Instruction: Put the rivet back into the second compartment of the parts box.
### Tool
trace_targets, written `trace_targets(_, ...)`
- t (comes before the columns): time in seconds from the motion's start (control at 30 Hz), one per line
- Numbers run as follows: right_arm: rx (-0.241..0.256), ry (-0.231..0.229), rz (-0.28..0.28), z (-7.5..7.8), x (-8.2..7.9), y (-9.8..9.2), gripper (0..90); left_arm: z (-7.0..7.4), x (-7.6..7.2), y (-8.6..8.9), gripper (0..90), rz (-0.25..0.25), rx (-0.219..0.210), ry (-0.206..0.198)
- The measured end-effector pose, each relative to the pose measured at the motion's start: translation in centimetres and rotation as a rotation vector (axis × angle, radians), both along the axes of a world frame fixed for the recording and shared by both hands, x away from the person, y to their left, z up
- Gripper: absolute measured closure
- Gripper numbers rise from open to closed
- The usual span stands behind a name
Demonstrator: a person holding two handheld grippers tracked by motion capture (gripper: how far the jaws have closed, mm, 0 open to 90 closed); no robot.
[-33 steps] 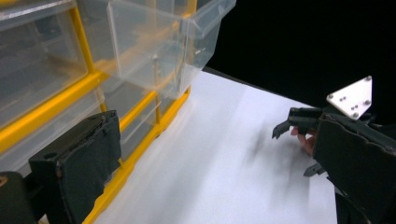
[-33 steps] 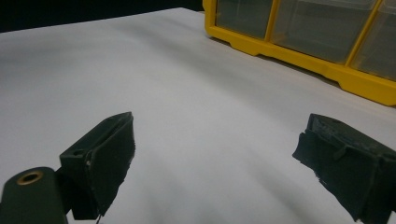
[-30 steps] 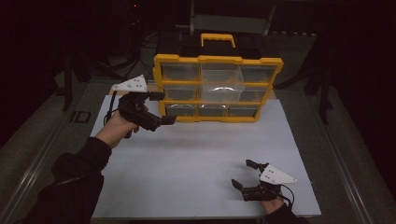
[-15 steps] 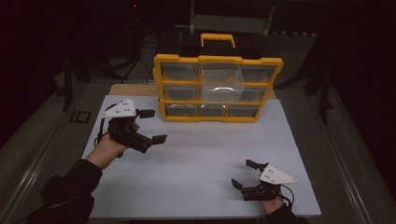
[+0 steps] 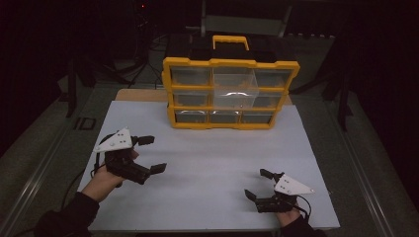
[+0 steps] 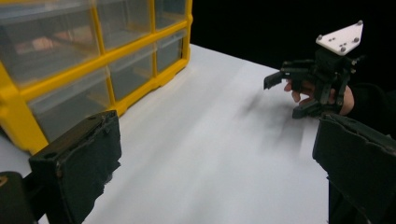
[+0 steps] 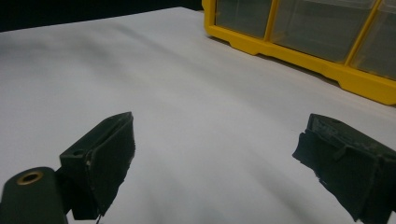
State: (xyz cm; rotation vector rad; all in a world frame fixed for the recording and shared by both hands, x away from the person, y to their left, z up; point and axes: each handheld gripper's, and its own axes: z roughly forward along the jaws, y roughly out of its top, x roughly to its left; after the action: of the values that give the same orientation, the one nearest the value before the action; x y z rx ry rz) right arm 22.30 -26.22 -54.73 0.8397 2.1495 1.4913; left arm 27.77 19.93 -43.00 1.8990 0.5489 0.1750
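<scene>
the organizer (image 5: pixel 230 94) stands upright at the far middle of the white sheet (image 5: pixel 212 163), its yellow frame holding three rows of clear drawers, all pushed in as far as i can see. the light is dim, so i can't tell what the drawers hold. a yellow handle (image 5: pixel 230 40) sticks up on top. my left gripper (image 5: pixel 147 155) is off the organizer, near the sheet's left edge, jaws spread wide and holding nothing. in the left gripper view the organizer's lower drawers (image 6: pixel 70 100) sit just past my left jaw. my right gripper (image 5: pixel 258 184) rests low at the near right of the sheet, well apart from the organizer, jaws also spread and empty. in the right gripper view i see bare sheet between the jaws.
</scene>
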Motion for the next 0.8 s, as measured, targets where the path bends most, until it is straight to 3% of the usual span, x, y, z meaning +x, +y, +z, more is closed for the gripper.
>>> trace_targets(0.27,-0.004,0.000,0.001,0.0,0.0,0.1,9.7,-2.6,-2.2,1.2,0.4,0.029,-0.007,-0.003)
trace_targets(0.6,-0.004,-0.002,0.003,0.0,0.0,0.1,9.7,-5.5,-3.3,2.5,0.4,0.072,-0.021,0.020)
trace_targets(0.8,-0.006,-0.004,0.004,0.1,-0.1,0.1,9.6,-6.9,-3.8,3.1,0.4,0.098,-0.027,0.013)
